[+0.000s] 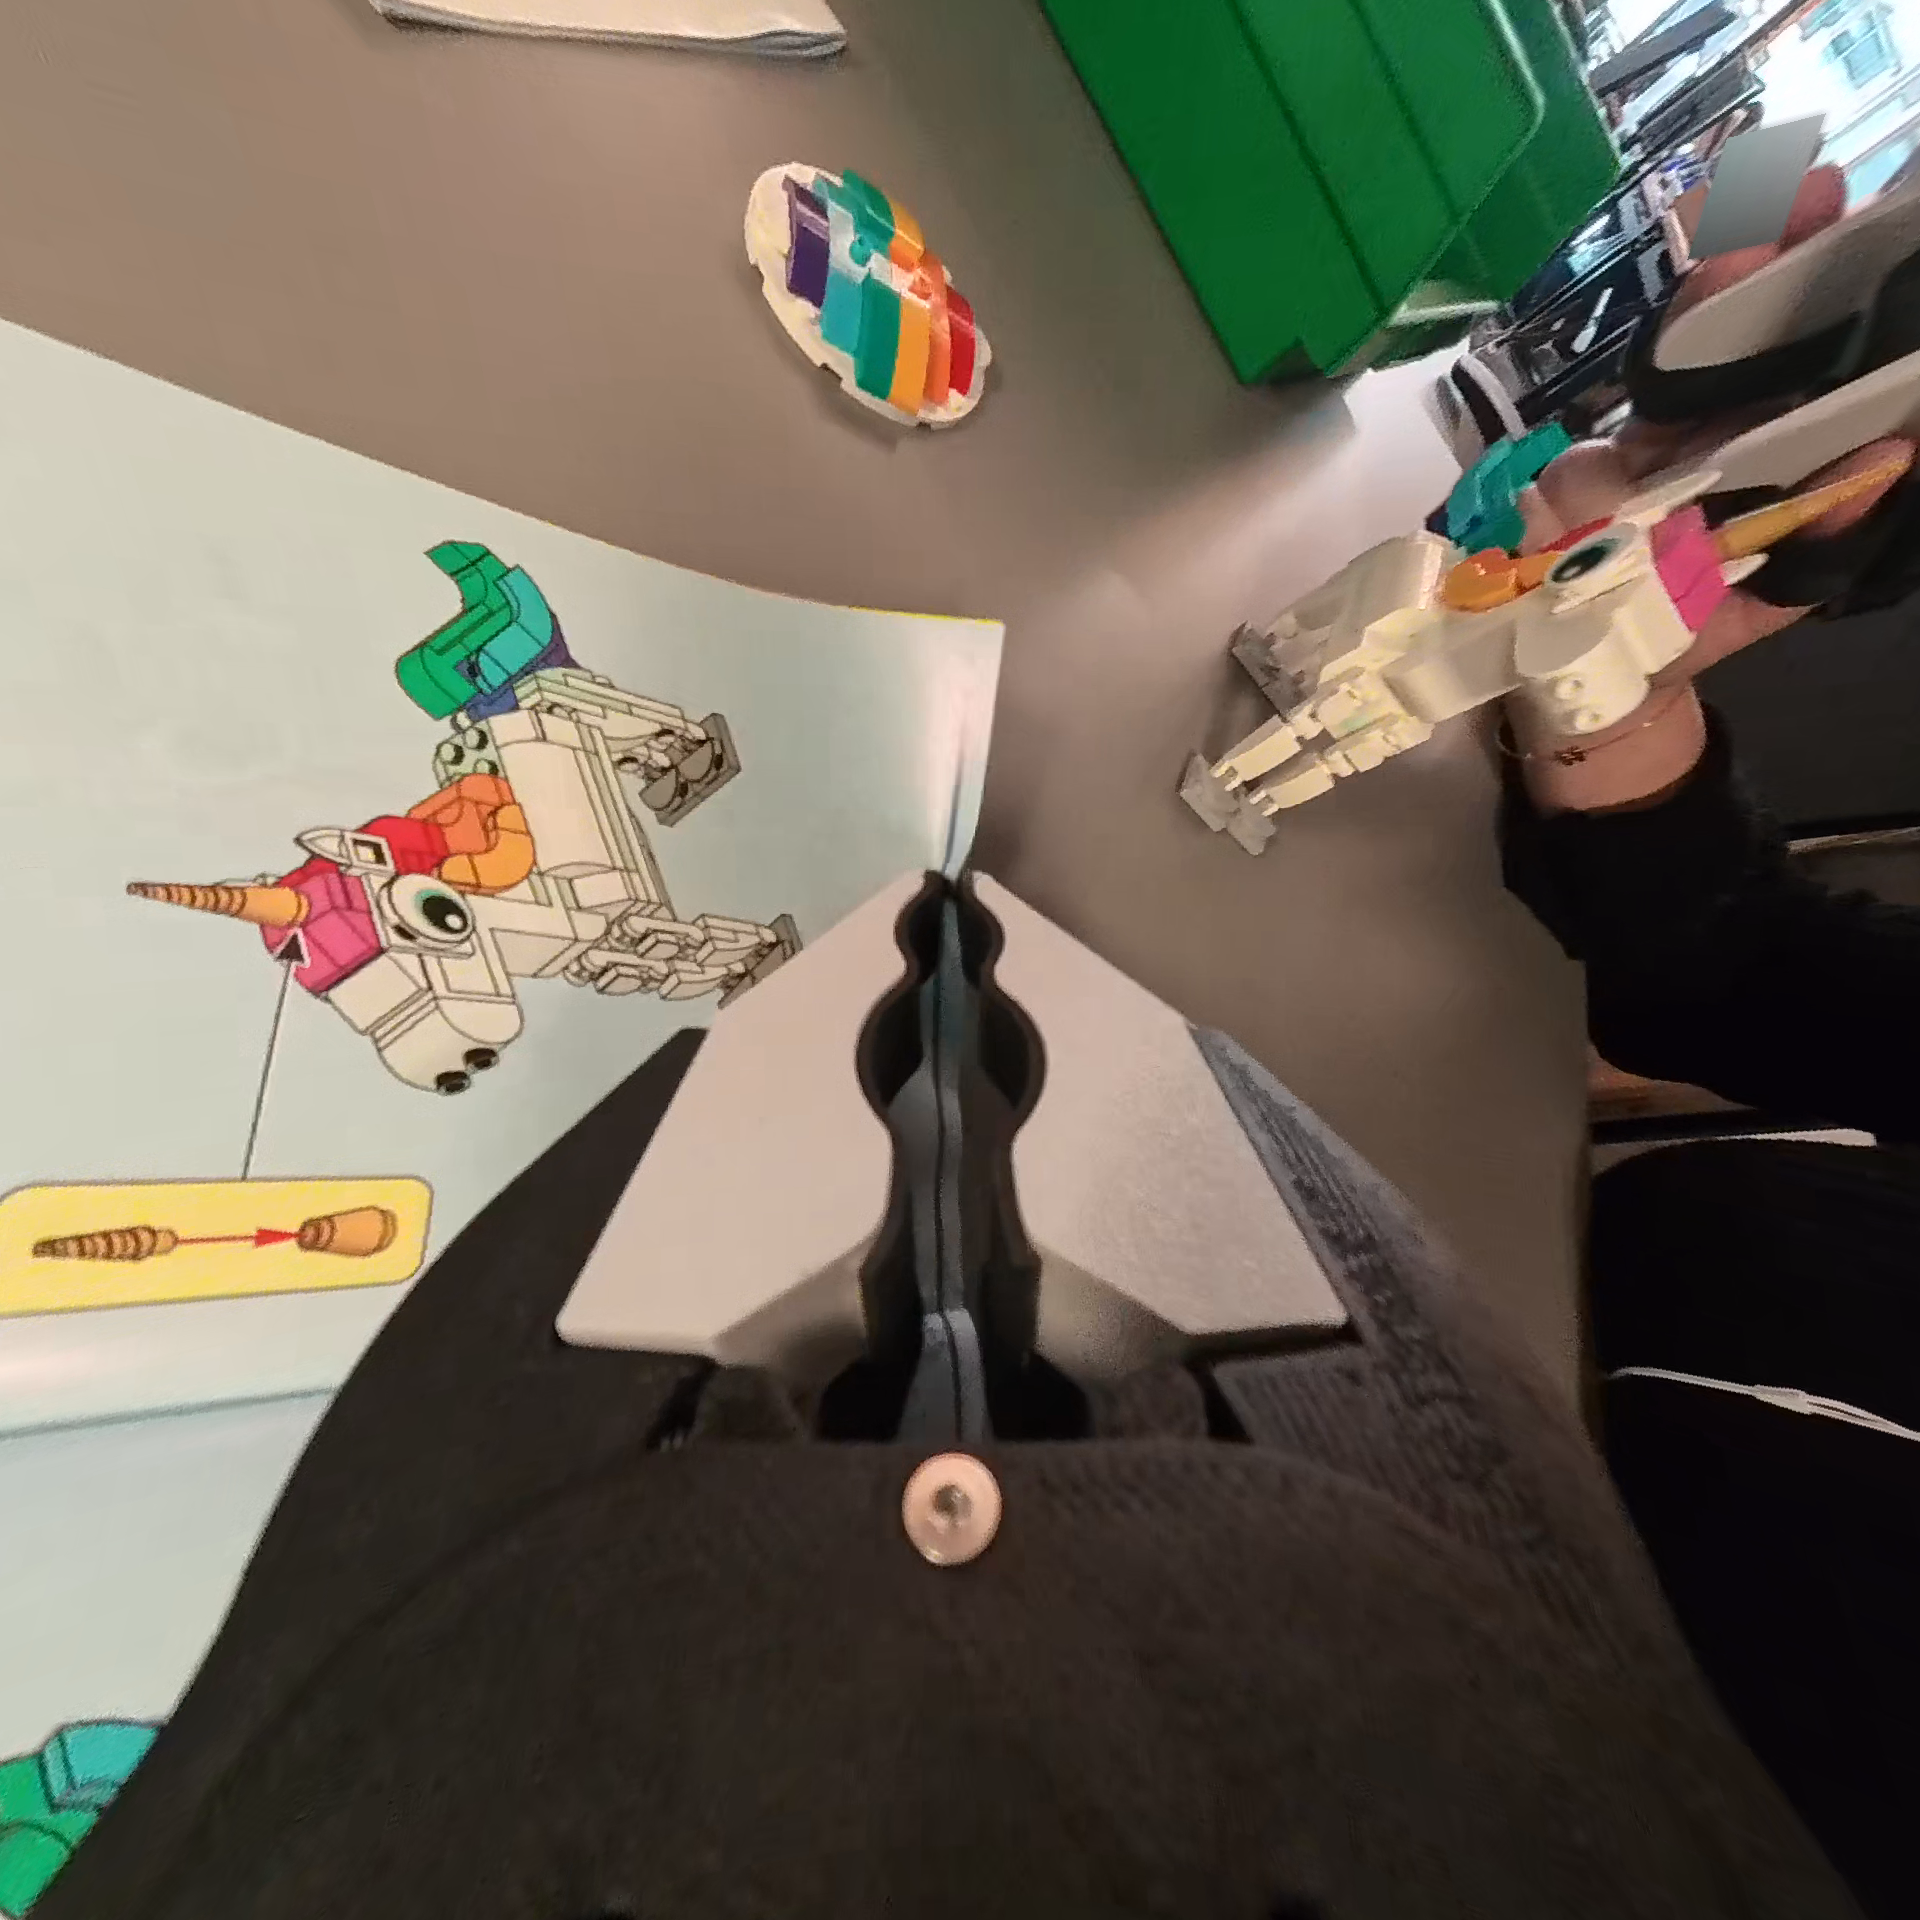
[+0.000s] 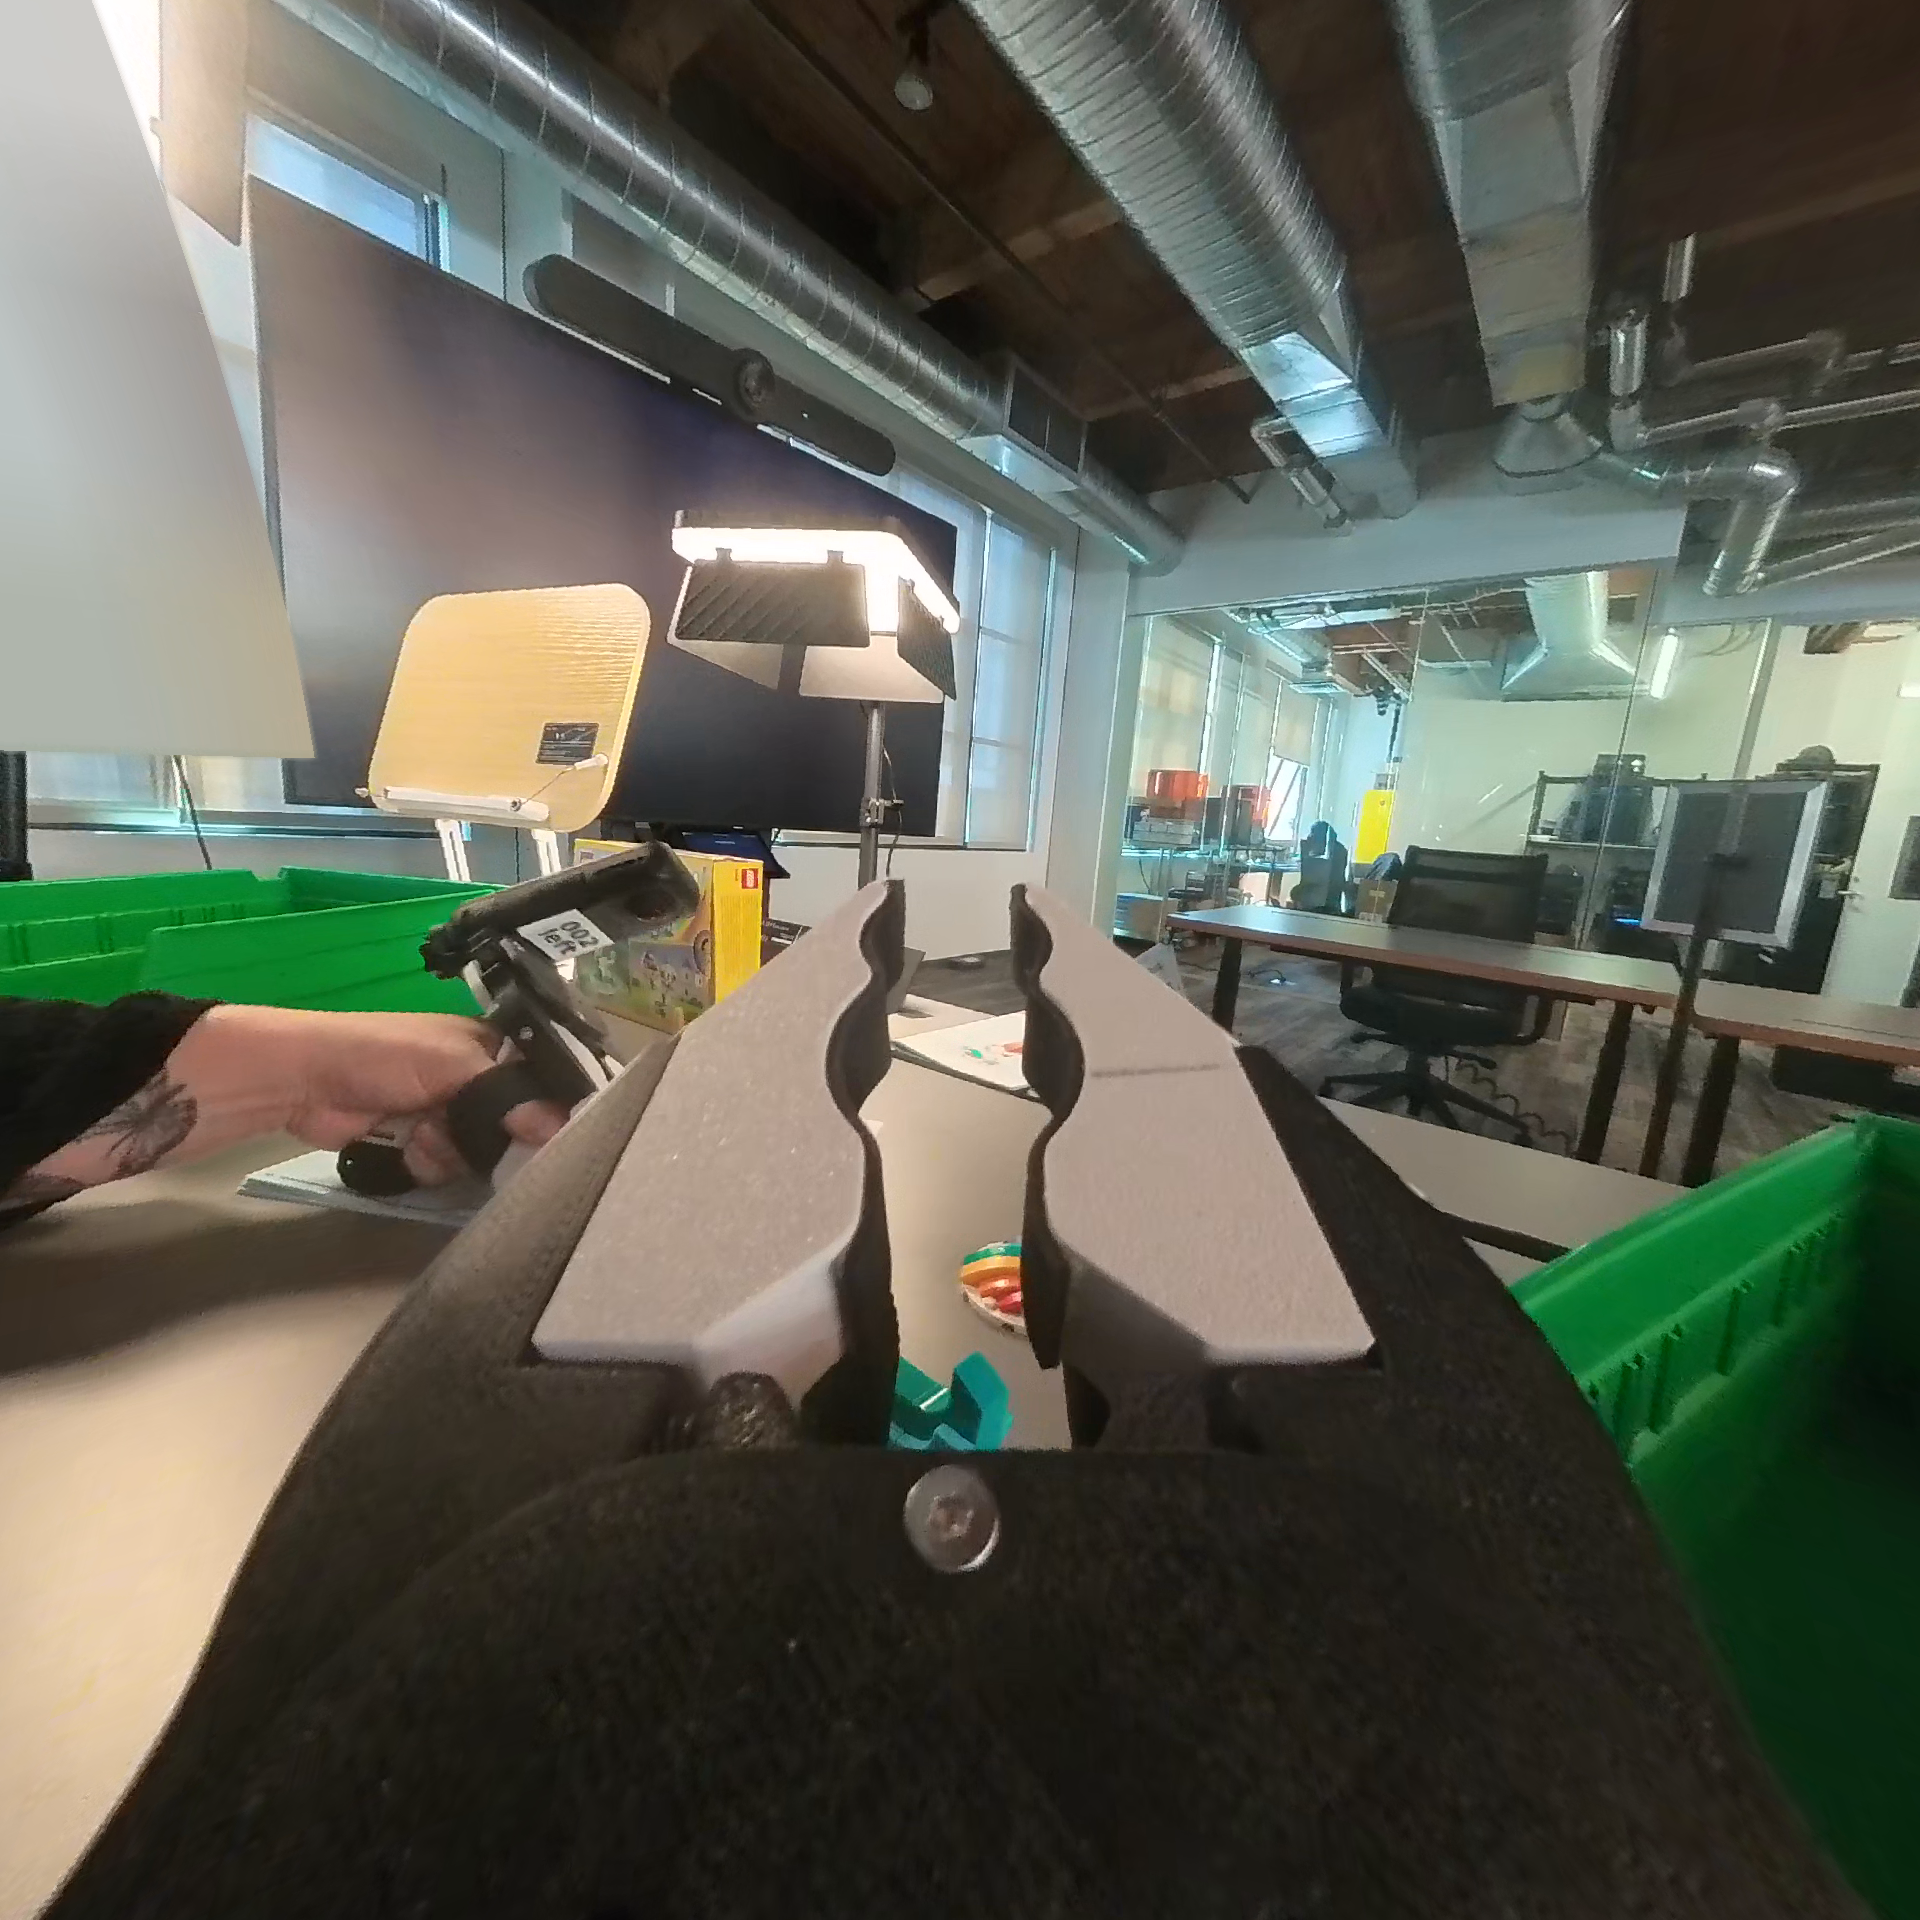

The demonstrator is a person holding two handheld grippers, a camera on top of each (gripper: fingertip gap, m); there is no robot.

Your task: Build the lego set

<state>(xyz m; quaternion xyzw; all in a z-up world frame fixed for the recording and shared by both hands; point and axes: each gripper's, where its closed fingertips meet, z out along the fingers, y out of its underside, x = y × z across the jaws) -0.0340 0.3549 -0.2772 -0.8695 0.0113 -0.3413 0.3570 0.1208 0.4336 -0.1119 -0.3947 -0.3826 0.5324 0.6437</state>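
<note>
Your left gripper [image 1: 948, 883] pinches the booklet page [image 1: 468, 831] to turn it, while your right gripper [image 2: 954, 904], jaws apart, hovers over the unicorn [image 1: 1455, 634] on the table [image 1: 520, 364], so next comes reading the following step.

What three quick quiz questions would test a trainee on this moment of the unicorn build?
1. True or false: the left gripper has its fingers closed on a page of the booklet.
2. The rainbow piece lies: A) in the green bin; B) on the table; C) on the booklet.
3. What colour is the horn on the unicorn?
Key: 1 true; 2 B; 3 orange.
</note>
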